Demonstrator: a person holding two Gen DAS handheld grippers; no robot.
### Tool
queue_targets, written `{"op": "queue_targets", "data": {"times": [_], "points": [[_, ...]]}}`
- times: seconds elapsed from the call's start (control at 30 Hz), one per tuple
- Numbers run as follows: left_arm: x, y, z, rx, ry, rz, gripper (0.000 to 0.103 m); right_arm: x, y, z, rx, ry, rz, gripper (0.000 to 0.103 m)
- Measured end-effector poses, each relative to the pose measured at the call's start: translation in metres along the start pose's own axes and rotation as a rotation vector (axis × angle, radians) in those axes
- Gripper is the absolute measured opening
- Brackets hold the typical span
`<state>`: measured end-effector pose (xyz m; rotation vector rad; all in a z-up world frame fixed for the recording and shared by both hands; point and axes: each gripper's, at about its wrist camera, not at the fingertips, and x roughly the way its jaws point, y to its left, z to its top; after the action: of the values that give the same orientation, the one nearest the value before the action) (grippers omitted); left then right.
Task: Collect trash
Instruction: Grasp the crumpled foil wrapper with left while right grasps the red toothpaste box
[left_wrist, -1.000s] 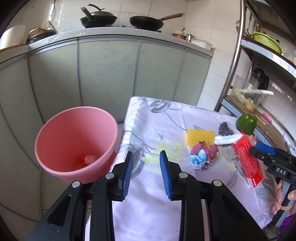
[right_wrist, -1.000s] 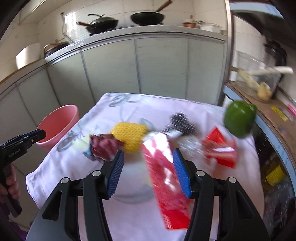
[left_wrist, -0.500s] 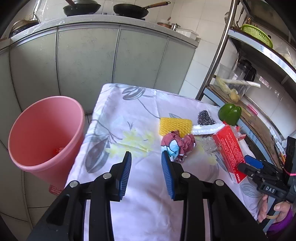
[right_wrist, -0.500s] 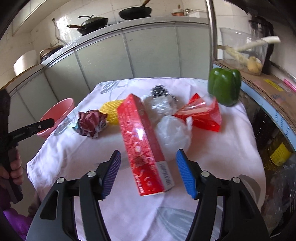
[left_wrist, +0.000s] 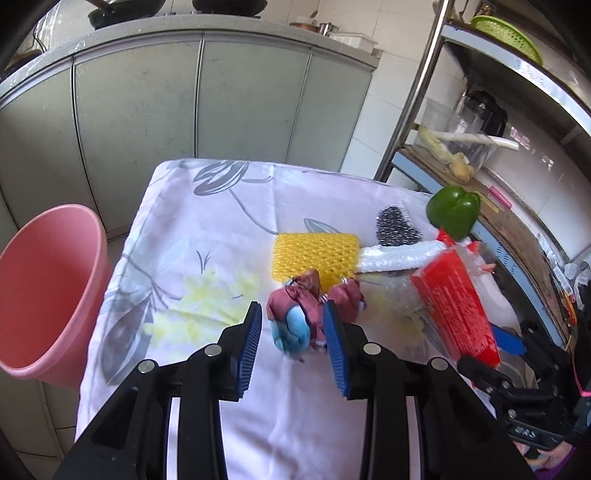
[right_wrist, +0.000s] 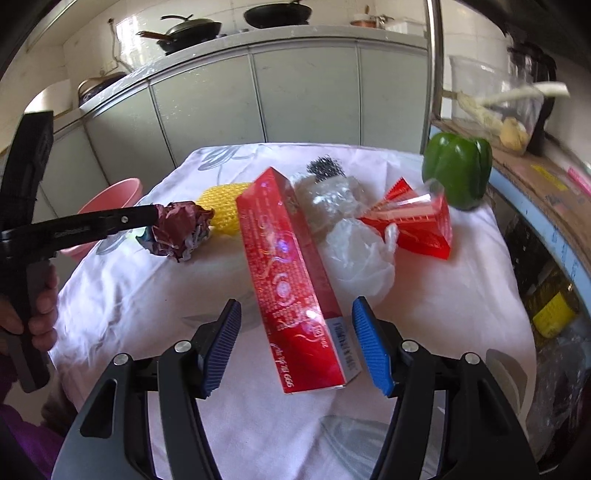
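Both wrist cameras look steeply down along their own fingers, close over the cloth-covered table (left_wrist: 207, 206), toward the grey cabinets (right_wrist: 303, 96). The left view sits nearer the pink bin (left_wrist: 48, 280); both share the yellow sponge (left_wrist: 314, 254), red box (right_wrist: 291, 280) and green pepper (right_wrist: 458, 168).

readable text: almost none
red box (right_wrist: 295, 291) is showing "666" upside down near its lower end, other print on it too small/blurred; embossed lettering on left gripper (right_wrist: 155, 218) arm isn't reading clearly.
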<state>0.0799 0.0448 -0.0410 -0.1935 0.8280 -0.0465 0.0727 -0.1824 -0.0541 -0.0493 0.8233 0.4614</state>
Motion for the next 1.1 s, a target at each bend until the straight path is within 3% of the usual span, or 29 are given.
{"op": "queue_targets", "data": {"times": [0.03, 0.13, 0.3, 0.7, 1.1], "points": [[0.004, 0.001, 0.001, -0.005, 0.003, 0.004, 0.044, 0.002, -0.003, 0.000, 0.017, 0.010, 0.006, 0.063], [0.012, 0.002, 0.004, -0.032, 0.013, -0.002, 0.053, 0.003, -0.007, 0.000, 0.043, 0.013, 0.032, 0.062], [0.017, -0.004, 0.003, -0.056, 0.037, -0.070, 0.056, 0.003, -0.007, -0.001, 0.043, 0.010, 0.050, 0.052], [0.006, -0.039, -0.012, 0.074, -0.024, -0.078, 0.036, 0.003, -0.011, -0.001, 0.063, 0.004, 0.074, 0.049], [-0.047, -0.038, -0.020, 0.122, -0.152, -0.051, 0.034, -0.003, -0.008, -0.003, 0.048, -0.024, 0.075, 0.039]]}}
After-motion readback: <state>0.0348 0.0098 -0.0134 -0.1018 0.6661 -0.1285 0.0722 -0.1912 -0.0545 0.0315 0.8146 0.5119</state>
